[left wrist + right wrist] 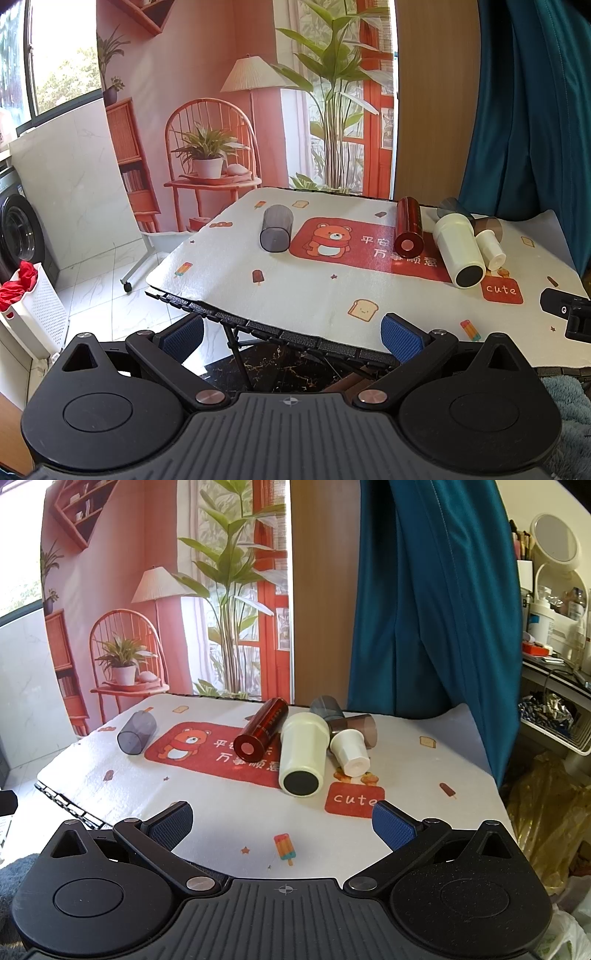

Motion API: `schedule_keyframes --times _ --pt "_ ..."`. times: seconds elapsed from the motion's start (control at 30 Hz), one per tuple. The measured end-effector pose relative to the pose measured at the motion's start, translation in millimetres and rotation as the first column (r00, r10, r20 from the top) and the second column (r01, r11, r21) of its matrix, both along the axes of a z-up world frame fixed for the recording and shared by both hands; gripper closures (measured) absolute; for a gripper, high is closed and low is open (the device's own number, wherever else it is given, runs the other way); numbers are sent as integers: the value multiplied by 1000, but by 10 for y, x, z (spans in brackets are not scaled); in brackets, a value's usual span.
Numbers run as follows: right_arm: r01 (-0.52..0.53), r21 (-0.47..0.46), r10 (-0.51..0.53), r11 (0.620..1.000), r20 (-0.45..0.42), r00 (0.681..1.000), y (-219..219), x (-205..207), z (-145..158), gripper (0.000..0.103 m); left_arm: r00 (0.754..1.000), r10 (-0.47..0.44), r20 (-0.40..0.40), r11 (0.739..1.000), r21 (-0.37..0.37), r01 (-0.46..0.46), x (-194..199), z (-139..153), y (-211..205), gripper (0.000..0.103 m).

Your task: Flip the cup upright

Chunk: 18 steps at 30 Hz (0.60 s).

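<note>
Several cups lie on their sides on the table mat [332,295] [221,812]. A smoky grey cup [276,229] [136,733] lies alone at the left. A dark red cup [408,229] [261,730], a large cream cup [459,251] [302,755], a small white cup [490,246] [350,748], a brown translucent cup [364,728] and a grey-blue one [325,706] cluster at the right. My left gripper [293,339] is open and empty over the table's near edge. My right gripper [282,823] is open and empty, short of the cream cup.
The mat has a red bear panel [332,236] [184,746]. A teal curtain [424,609] hangs behind the table at the right. A white hamper with red cloth [26,306] stands on the floor at the left. A shelf with clutter [554,657] and yellow bags are at the far right.
</note>
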State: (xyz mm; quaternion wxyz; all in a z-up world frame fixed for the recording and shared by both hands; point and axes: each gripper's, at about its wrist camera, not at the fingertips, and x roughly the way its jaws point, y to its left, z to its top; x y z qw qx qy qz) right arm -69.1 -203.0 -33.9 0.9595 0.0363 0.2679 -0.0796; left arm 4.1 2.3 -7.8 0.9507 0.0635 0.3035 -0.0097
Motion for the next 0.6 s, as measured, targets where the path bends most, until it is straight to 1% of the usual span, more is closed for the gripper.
schedule_keyframes --times 0.6 --pt "1 1 -1 1000 -1 1000 -1 4 1 0 1000 1 -4 1000 -2 -1 0 -11 5 0"
